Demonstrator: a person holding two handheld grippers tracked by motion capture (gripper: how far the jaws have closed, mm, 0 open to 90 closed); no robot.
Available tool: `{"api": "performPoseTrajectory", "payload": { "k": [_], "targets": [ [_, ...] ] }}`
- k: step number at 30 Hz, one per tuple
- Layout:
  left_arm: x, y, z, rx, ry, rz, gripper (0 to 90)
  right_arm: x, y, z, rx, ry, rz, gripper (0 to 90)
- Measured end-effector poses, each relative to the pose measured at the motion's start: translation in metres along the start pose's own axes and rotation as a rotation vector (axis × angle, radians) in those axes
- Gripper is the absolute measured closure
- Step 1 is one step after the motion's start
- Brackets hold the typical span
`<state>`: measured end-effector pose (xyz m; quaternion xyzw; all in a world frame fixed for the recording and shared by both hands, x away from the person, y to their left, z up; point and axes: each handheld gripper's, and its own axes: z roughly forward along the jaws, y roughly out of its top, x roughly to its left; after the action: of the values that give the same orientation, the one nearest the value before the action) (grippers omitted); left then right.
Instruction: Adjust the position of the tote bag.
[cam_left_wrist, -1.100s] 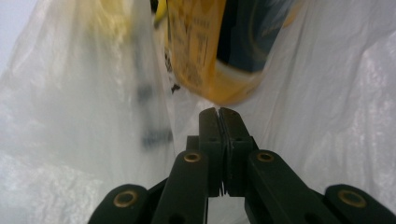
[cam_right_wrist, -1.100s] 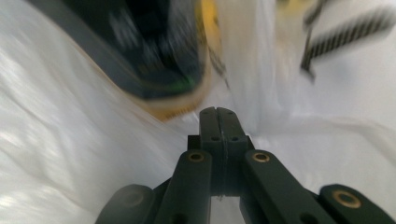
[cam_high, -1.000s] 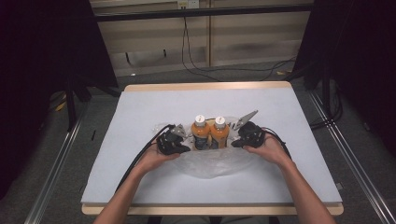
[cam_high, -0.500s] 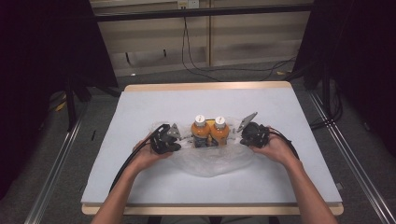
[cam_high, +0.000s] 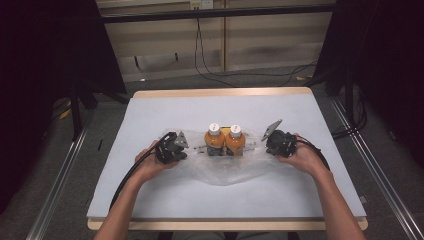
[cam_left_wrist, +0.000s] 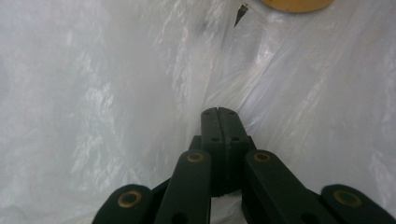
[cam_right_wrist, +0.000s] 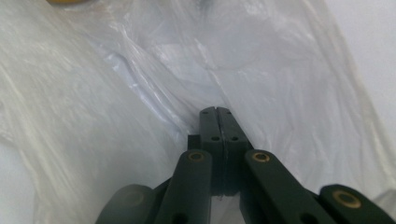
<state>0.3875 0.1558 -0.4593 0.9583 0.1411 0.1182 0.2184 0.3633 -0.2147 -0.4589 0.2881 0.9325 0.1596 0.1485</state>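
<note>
Two orange bottles (cam_high: 214, 141) (cam_high: 235, 142) with white caps stand side by side inside a clear plastic bag (cam_high: 225, 169) on the white table (cam_high: 150, 200). My left gripper (cam_high: 185, 149) is shut, pinching the bag's film at its left edge; in the left gripper view the jaws (cam_left_wrist: 218, 112) meet on gathered film (cam_left_wrist: 116, 93), with an orange bottle (cam_left_wrist: 294, 3) at the top. My right gripper (cam_high: 268, 145) is shut on the film at the bag's right edge; its own view shows film (cam_right_wrist: 116, 93) bunching at the closed tips (cam_right_wrist: 216, 111).
The table's wooden rim (cam_high: 225, 93) runs along the far side. Cables (cam_high: 210, 65) lie on the floor behind it. Metal rails (cam_high: 60, 175) flank both sides. A black cable (cam_high: 127, 177) trails from the left gripper along the forearm.
Both hands have drawn apart, the left gripper to the left and the right gripper to the right, stretching the bag's opening wider around the bottles.
</note>
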Motion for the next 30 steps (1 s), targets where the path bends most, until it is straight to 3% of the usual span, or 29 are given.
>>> {"api": "performPoseTrajectory", "payload": {
  "k": [2, 4, 5, 9, 11, 16, 20, 25, 30],
  "targets": [
    [0.002, -0.001, 0.000, -0.003, -0.003, -0.005, 90.0, -0.002, -0.003, 0.000, -0.005, 0.011, 0.012, 90.0],
    [0.002, -0.002, 0.000, 0.019, 0.031, -0.001, 90.0, -0.003, -0.005, -0.001, 0.000, 0.008, 0.026, 90.0],
    [0.005, -0.005, -0.001, 0.026, 0.036, -0.005, 90.0, -0.005, -0.006, -0.002, 0.002, 0.002, 0.011, 90.0],
    [0.015, -0.015, -0.001, -0.038, -0.018, -0.070, 90.0, -0.012, -0.014, -0.003, -0.018, 0.023, 0.047, 90.0],
    [0.017, -0.017, -0.002, -0.043, -0.022, -0.069, 90.0, -0.014, -0.017, -0.004, -0.016, 0.023, 0.056, 90.0],
    [0.018, -0.021, -0.003, -0.047, -0.021, -0.093, 90.0, -0.017, -0.023, -0.004, -0.040, 0.019, 0.079, 90.0],
    [0.016, -0.023, -0.005, -0.033, 0.001, -0.089, 90.0, -0.017, -0.030, -0.007, -0.051, 0.016, 0.107, 90.0],
    [0.013, -0.025, -0.007, -0.030, 0.011, -0.103, 90.0, -0.018, -0.037, -0.009, -0.059, 0.005, 0.101, 90.0],
    [0.014, -0.029, -0.009, -0.031, -0.003, -0.124, 90.0, -0.019, -0.044, -0.011, -0.070, 0.017, 0.123, 90.0]
  ]
}}
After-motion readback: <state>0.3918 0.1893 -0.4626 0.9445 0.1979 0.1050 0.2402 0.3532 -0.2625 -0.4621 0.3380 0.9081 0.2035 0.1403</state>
